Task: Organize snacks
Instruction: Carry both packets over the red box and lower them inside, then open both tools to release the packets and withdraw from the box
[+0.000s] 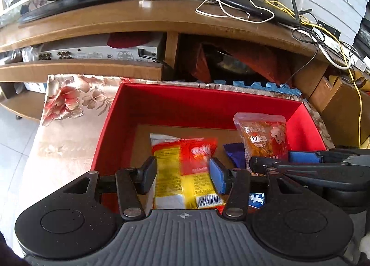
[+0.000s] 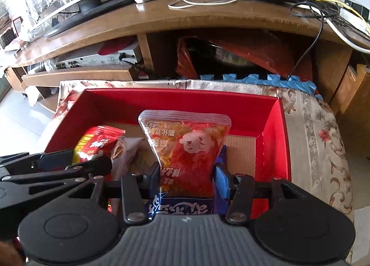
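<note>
Crowding red box [image 2: 275, 141]: snack packets [image 2: 185, 148]

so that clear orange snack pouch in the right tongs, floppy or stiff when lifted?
Probably fairly stiff: the orange pouch stands upright above the right tongs without sagging. Glossy film looks slippery. Likely light, since it keeps its shape in the pinch.

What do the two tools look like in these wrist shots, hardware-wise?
Both match: the left tool and right tool have black linkage arms with silver rivets, round black discs at each side, and a grey ribbed base with a small compass-style mark. On each, one pad is blue, the other black. No cables or sleeves show.
</note>
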Tool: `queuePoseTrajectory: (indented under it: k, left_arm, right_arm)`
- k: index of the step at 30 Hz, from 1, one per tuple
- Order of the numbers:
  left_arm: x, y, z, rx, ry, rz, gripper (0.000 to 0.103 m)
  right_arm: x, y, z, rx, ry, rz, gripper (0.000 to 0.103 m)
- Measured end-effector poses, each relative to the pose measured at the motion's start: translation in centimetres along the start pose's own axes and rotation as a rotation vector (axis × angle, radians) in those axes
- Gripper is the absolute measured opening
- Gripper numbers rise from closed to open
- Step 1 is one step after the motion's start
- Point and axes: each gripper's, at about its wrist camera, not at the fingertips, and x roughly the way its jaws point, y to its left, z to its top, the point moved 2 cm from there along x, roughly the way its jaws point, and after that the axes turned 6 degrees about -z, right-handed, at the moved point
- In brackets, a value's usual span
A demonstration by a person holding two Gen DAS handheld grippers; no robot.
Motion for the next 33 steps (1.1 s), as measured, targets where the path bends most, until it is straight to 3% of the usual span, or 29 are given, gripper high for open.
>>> queuePoseTrajectory:
  k: [13,33]
  left_arm:
    - [-1.2,0.0,0.2,-0.003,-0.022,-0.016,0.071]
    - [-4.0,-0.9,-2.4,0.013,-0.015,-0.055,0.071]
  right_arm:
    - [-1.0,-0.5,0.3,0.015,-0.024,-0.014,0.058]
    - [-5.0,-0.8,-2.5,0.012,-0.028,-0.012,0.059]
